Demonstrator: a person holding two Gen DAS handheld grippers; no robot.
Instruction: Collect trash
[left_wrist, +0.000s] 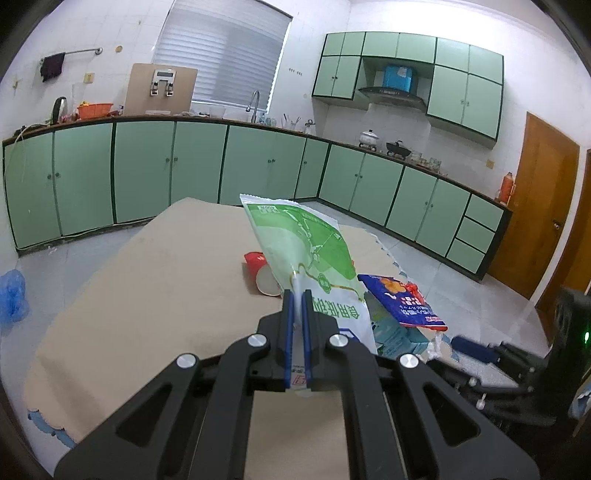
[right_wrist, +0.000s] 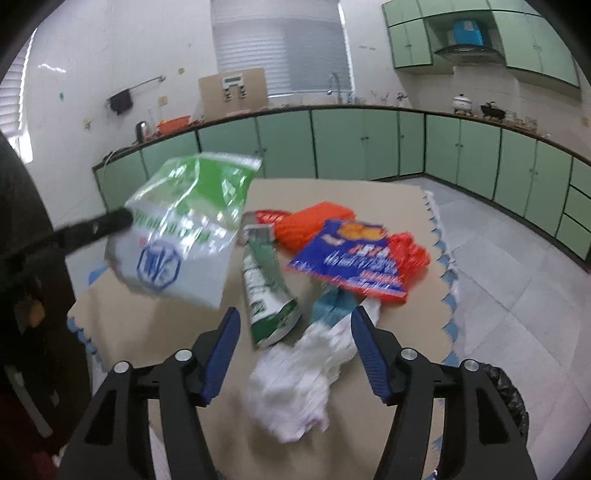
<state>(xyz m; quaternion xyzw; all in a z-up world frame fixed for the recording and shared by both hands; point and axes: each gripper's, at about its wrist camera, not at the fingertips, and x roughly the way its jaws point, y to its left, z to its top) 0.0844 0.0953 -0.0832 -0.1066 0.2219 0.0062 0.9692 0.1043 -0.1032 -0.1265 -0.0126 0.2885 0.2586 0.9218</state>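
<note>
My left gripper (left_wrist: 297, 293) is shut on the lower edge of a green and white plastic bag (left_wrist: 306, 243), which stands up above the table. The right wrist view shows that same bag (right_wrist: 184, 221) hanging at the left. My right gripper (right_wrist: 295, 314) is open over the near part of the table. A crumpled white tissue (right_wrist: 295, 384) lies between and below its blue fingers (right_wrist: 225, 350), and neither pad presses on it. Beyond it are a green and white crumpled carton (right_wrist: 264, 291), a blue snack bag (right_wrist: 351, 258) and an orange-red bag (right_wrist: 317, 221).
A brown cardboard sheet (left_wrist: 147, 277) covers the table. A red paper cup (left_wrist: 258, 273) lies on its side behind the held bag. A black bin bag (right_wrist: 509, 391) shows at the lower right. Green cabinets (left_wrist: 147, 173) line the far walls across a tiled floor.
</note>
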